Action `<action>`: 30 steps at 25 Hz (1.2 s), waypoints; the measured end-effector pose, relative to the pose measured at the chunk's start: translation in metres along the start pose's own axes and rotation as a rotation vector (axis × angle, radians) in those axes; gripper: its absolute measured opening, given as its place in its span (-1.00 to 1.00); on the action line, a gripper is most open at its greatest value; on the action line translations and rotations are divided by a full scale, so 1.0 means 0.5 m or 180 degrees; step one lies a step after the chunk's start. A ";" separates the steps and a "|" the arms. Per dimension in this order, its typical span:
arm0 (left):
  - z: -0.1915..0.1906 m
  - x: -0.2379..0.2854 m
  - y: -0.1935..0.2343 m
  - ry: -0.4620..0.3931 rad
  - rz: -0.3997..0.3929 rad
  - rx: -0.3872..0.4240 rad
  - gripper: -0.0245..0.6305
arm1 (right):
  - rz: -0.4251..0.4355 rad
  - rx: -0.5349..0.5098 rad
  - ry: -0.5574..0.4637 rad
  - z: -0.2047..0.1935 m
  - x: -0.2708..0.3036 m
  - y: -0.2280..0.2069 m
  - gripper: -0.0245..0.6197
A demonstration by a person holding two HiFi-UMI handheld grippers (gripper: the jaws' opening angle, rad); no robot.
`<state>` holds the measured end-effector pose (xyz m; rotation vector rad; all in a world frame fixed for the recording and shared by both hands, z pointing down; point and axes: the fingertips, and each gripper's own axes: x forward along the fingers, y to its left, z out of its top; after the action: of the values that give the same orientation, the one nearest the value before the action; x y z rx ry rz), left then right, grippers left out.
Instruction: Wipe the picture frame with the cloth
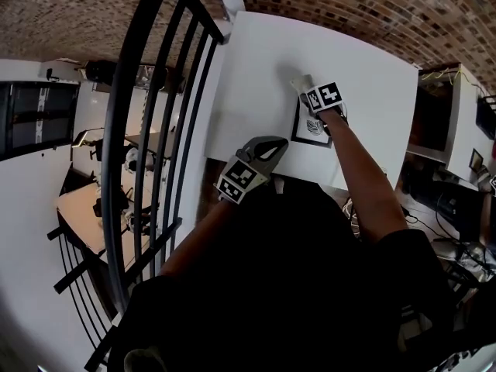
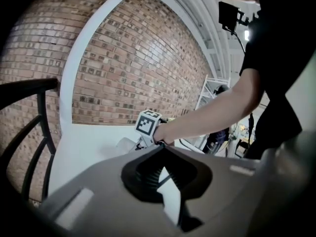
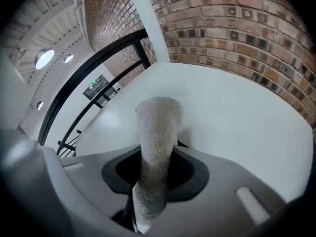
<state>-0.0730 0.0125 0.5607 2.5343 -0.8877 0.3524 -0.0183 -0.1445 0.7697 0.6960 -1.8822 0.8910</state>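
The picture frame (image 1: 312, 125) hangs on a white wall panel (image 1: 364, 76) below a brick wall (image 1: 349, 6). It is a black frame around a white mount with a dark print.

The right gripper (image 1: 308, 93) is raised to the frame's upper left corner on an outstretched bare forearm (image 1: 364, 177). Its fingers are clamped on the cloth (image 3: 157, 132), a pale grey, nubbly strip. The strip runs out from between them, and its rounded far end lies against the white panel. In the head view the cloth sits at or just above the frame's top edge. Contact with the frame itself cannot be confirmed. The marker cube (image 1: 324, 97) of this gripper is just right of the cloth.

The left gripper (image 1: 273, 147) is held lower, to the left of the frame and near its bottom left corner, apart from it. In its own view the fingers meet at the tips with nothing between them, and white panel shows beyond. That view also takes in the right gripper's marker cube and the forearm, with the brick wall behind.

A black metal railing (image 1: 155, 130) runs down the left of the head view. Beyond its bars, on a lower level, stands a pale bench (image 1: 81, 208) carrying dark equipment too small to identify.
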 end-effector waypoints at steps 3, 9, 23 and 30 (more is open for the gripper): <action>-0.006 -0.008 0.008 -0.0007 0.0026 -0.0022 -0.92 | -0.0016 -0.0111 0.0058 -0.021 0.004 0.021 -0.57; -0.019 -0.015 0.012 0.0024 -0.0019 -0.0028 -0.92 | 0.0025 -0.0541 0.0302 -0.098 0.001 0.088 -0.57; -0.047 0.013 -0.020 0.0240 -0.0272 0.0041 -0.92 | 0.0286 -0.1246 0.0842 -0.241 -0.042 0.226 -0.57; -0.048 0.044 -0.037 0.0336 -0.0428 0.0082 -0.92 | 0.0774 -0.1032 0.0737 -0.306 -0.071 0.292 -0.57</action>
<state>-0.0466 0.0253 0.5840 2.5560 -0.6736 0.4530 -0.0387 0.0674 0.7446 0.1620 -1.8653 0.7538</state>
